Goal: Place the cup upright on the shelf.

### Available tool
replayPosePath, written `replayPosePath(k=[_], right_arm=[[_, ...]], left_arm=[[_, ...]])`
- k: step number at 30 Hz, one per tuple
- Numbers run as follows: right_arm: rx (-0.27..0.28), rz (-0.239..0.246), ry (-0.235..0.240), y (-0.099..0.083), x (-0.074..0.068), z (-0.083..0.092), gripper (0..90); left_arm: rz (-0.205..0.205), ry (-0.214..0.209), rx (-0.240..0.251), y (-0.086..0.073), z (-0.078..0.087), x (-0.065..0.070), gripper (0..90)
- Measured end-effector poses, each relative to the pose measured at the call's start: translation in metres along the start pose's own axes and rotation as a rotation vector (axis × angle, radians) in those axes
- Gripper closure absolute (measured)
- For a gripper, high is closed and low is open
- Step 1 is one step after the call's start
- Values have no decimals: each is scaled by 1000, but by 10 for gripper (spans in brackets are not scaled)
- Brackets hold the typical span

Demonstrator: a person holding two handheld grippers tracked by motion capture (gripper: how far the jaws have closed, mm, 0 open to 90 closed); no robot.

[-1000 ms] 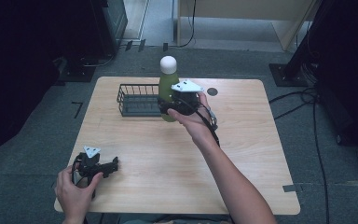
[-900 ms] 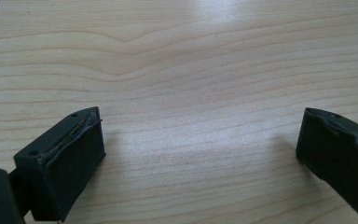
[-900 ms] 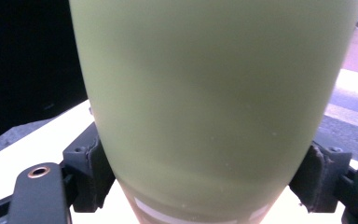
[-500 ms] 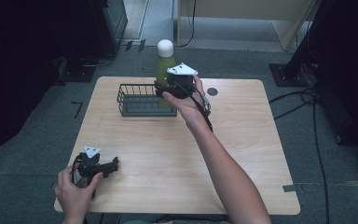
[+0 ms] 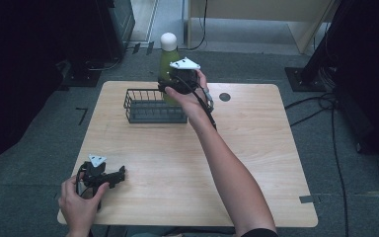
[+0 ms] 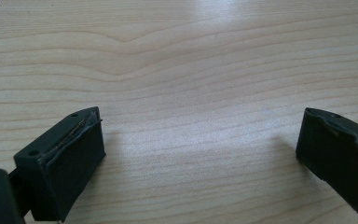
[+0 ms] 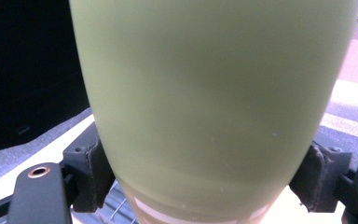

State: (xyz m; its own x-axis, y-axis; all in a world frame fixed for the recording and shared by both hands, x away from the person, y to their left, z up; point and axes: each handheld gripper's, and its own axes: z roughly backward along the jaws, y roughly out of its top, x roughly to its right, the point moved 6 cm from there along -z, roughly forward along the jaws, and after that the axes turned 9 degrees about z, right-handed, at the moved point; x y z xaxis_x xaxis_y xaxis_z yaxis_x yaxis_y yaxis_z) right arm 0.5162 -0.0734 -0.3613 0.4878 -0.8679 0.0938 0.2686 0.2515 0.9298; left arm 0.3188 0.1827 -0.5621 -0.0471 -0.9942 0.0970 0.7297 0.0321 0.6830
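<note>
Bottle (image 5: 168,57) stood upright in the right gripper (image 5: 177,85), white cap (image 5: 169,40) up and long axis vertical, held over the far right end of the wire basket (image 5: 154,105) near the table's (image 5: 256,143) far edge. Its lower body was hidden behind the gripper and the hand (image 5: 192,98) in the high view, so whether its base touched the basket or hung above it could not be told. In the right gripper view the bottle (image 7: 214,93) was cut off at top and bottom; only its pale green wall showed, with a lighter band low down, and both pads (image 7: 91,172) pressed against its sides, clenched on it. A bit of wire mesh showed below, blurred. The left gripper (image 5: 101,175) lay low at the near left corner of the table in the left hand (image 5: 79,200), well apart from the bottle; in the left gripper view its 2 jaws stood wide, released, with bare wood (image 6: 191,93) between them. The table was light wood grain, with 1 small dark round spot (image 5: 224,97) near the far edge, right of the bottle. Grey carpet (image 5: 39,133) lay around it, marked with tape, and black cables (image 5: 325,106) trailed on the right. Dark equipment at the left and right edges was too shadowed to make out. A pale wooden cabinet (image 5: 256,10) stood beyond, cut off by the frame's top.
</note>
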Motion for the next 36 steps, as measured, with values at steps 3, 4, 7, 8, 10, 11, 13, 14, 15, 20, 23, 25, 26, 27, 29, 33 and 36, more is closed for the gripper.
replayPosePath(k=[3,4,7,8,10,11,13,14,15,20,23,25,26,27,29,33,36], right_arm=[[-16,-20,-5,-2,2,-9,201],[-18,-21,-8,-3,3,-13,201],[-28,-17,-17,-8,4,-20,201],[-33,-17,-17,-11,4,-22,201],[-46,-17,-20,-16,4,-26,201],[-49,-15,-21,-18,3,-27,201],[-56,-16,-17,-25,3,-31,201],[-56,-16,-17,-25,3,-31,201],[-59,-16,-17,-28,2,-33,201],[-81,-18,-21,-41,4,-40,201],[-88,-17,-23,-44,4,-41,200],[-90,-21,-17,-48,4,-41,200],[-90,-21,-17,-48,4,-41,200],[-92,-17,-13,-49,4,-41,200],[-94,-11,-15,-52,4,-42,200],[-76,-6,-7,-53,4,-41,200],[-62,-26,-5,-55,5,-40,196]], left_arm=[[2,0,1,0,0,0,13],[1,0,0,0,0,0,13],[-1,0,-1,0,0,0,13],[-1,0,-1,0,0,0,13],[-1,0,-1,0,0,0,13],[-1,0,-1,0,0,0,13],[-1,0,-2,0,0,0,13],[-1,0,-2,0,0,0,13],[-1,0,-1,0,0,0,13],[-1,0,-1,0,0,0,13],[-1,0,-1,0,0,0,13],[-1,0,-1,0,0,0,13],[-1,0,-1,0,0,0,13],[-1,0,0,0,0,0,13],[-1,0,0,0,0,0,13],[-1,0,-1,0,0,0,13],[-1,0,-1,0,0,0,13]])
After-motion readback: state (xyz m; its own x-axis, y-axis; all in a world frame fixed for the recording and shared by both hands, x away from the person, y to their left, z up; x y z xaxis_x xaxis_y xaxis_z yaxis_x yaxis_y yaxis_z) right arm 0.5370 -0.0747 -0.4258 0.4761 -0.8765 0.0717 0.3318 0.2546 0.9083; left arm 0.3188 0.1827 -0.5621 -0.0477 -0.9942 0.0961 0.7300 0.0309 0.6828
